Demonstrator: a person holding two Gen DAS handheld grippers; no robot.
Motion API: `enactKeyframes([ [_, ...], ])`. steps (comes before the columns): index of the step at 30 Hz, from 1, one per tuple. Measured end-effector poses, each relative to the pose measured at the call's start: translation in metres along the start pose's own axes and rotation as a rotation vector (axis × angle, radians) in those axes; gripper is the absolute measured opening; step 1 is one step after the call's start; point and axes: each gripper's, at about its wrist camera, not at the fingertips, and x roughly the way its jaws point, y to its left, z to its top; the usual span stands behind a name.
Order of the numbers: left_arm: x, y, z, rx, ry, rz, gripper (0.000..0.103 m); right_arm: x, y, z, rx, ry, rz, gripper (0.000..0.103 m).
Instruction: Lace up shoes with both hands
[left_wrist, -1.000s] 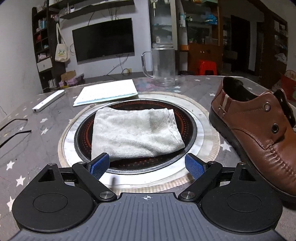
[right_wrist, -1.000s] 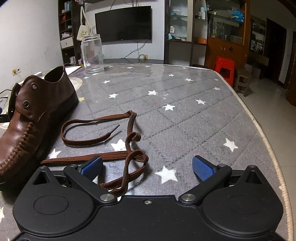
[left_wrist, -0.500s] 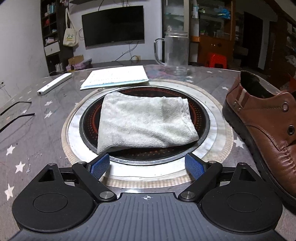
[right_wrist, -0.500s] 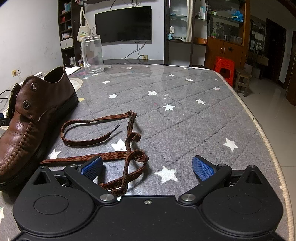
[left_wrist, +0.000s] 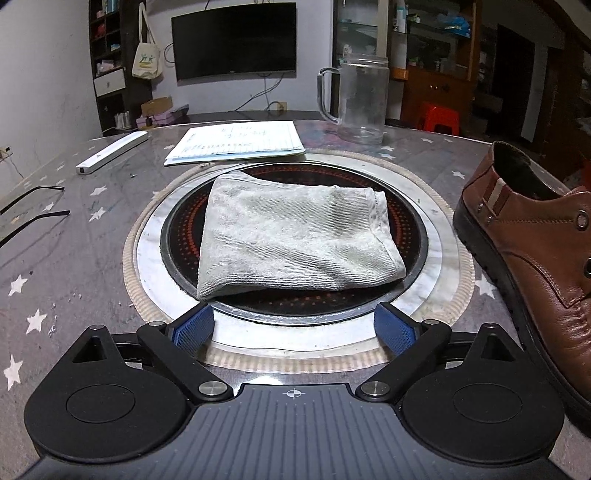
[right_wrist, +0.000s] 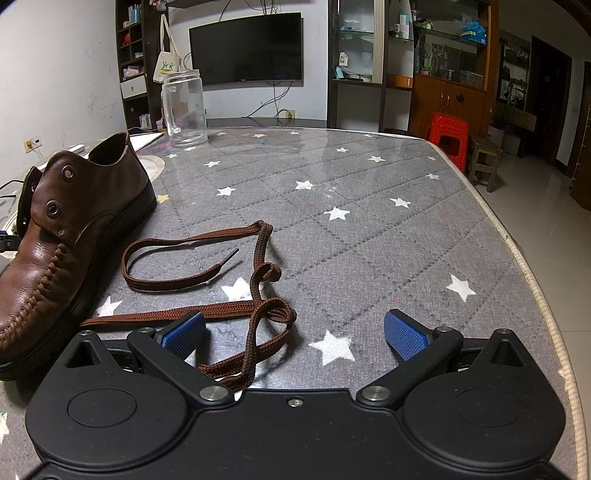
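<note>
Shoe (right_wrist: 70, 236), brown leather, sits on the counter (right_wrist: 369, 236) between my two claws, eyelets empty. Brown lace (right_wrist: 207, 273) lies loose in loops on the counter just right of the shoe, its near end running under my right claw (right_wrist: 293, 334). Right claw spread wide, holding nothing. My left claw (left_wrist: 293, 326) also spread wide, empty, facing a folded grey towel (left_wrist: 295, 240) on a round hotplate (left_wrist: 417, 236); shoe (left_wrist: 535, 251) at its right.

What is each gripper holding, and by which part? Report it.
Nothing is held. The left gripper and right gripper both have jaws apart; the shoelace lies loose beside the shoe.
</note>
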Motion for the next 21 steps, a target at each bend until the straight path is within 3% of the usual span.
enactKeyframes([
  [21, 0.003, 0.0012, -0.0001, -0.002, 0.001, 0.001, 0.096, 0.0014, 0.0046, 0.0012, -0.002, 0.001, -0.003, 0.103],
])
